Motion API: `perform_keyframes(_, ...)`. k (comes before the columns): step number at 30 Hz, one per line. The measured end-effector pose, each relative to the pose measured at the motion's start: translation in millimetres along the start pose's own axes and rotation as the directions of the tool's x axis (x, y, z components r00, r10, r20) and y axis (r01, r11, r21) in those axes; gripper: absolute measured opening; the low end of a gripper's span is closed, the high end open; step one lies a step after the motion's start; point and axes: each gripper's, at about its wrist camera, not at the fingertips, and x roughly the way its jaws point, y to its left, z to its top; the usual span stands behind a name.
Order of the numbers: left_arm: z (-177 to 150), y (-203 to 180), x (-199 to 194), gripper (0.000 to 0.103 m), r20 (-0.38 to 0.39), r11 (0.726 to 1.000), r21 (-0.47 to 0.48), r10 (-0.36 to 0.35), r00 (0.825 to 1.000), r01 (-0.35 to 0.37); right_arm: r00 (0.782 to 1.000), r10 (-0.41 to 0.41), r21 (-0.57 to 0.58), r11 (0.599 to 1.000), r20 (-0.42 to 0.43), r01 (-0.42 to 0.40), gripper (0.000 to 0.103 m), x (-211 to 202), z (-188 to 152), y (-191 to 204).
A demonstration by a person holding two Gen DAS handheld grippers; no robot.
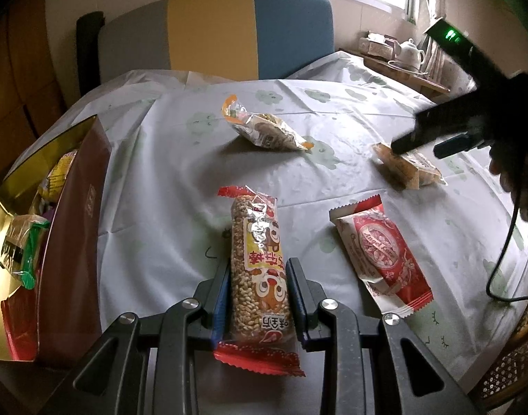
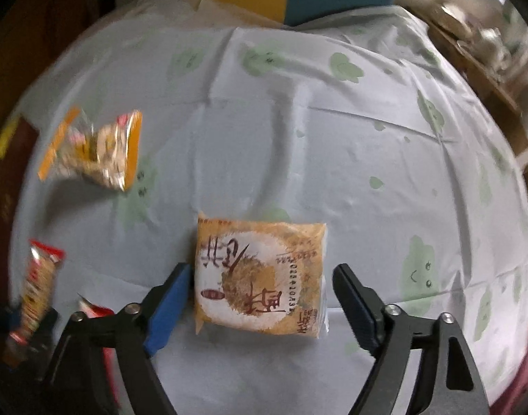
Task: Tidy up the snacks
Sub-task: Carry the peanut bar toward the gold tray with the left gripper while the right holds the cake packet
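Your left gripper [image 1: 258, 297] has its fingers [image 1: 222, 290] clamped on the sides of a long grain bar [image 1: 258, 269] in a clear wrapper with red crimped ends, gripping its near half while the far end points away across the table [image 1: 167, 180], which is covered by a pale cloth printed with green clouds. Just to the right of the bar a red and white packet [image 1: 381, 256] lies flat on the cloth, apart from the bar. Farther back, near the middle of the table, sits a clear packet with orange ends [image 1: 264, 128], partly propped up. At the left edge stands an open box [image 1: 73, 207] with a dark red outer wall and a gold lining, and several wrapped snacks [image 1: 25, 242] already lie inside it. Your right gripper [image 2: 260, 280] points steeply down over a square tan packet [image 2: 260, 276] with dark characters on a white round, lying flat on the cloth toward the right side of the table. Its fingers stand wide apart on either side of that packet: the blue-padded finger [image 2: 170, 297] is just beside, perhaps touching, the packet's left edge, while the other one is clear of its right edge, so the packet is not gripped. The right wrist view is blurred. Beyond the table is a chair back [image 1: 215, 31] in grey, yellow and blue.
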Motion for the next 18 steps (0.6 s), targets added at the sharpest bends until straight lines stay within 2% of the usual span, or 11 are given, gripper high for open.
perform_keyframes(2, 0.7, 0.4, 0.5, 0.031, -0.002, 1.000, -0.002, -0.001, 1.000, 0.001, 0.998, 0.055, 0.080, 0.995, 0.024, -0.057, 0.091, -6.8, 2.4, -13.1)
perform_keyframes(5, 1.2, 1.3, 1.3, 0.031, -0.003, 1.000, -0.008, -0.005, 1.000, 0.005, 0.988, 0.132, 0.229, 0.962, 0.081, -0.148, 0.093, -17.4, 4.7, -41.4)
perform_keyframes(9, 0.7, 1.1, 1.3, 0.031, 0.000, 1.000, -0.008, -0.005, 1.000, 0.005, 0.983, 0.162, 0.352, 0.918, 0.087, -0.182, 0.093, -16.3, 3.8, -66.5)
perform_keyframes(11, 0.8, 1.2, 1.3, 0.031, 0.001, 1.000, -0.008, -0.005, 1.000, 0.005, 0.983, 0.171, 0.364, 0.913, 0.063, -0.182, 0.093, -11.4, 3.8, -67.9)
perform_keyframes(14, 0.5, 1.7, 1.6, 0.031, 0.001, 1.000, -0.010, -0.007, 1.000, 0.007, 0.982, 0.190, 0.317, 0.930, 0.019, -0.186, 0.093, -1.5, 7.2, -55.2)
perform_keyframes(18, 0.7, 1.6, 1.3, 0.031, -0.002, 1.000, -0.009, -0.008, 1.000, 0.008, 0.989, 0.141, 0.219, 0.967, -0.032, -0.131, 0.093, 11.2, 8.1, -32.8)
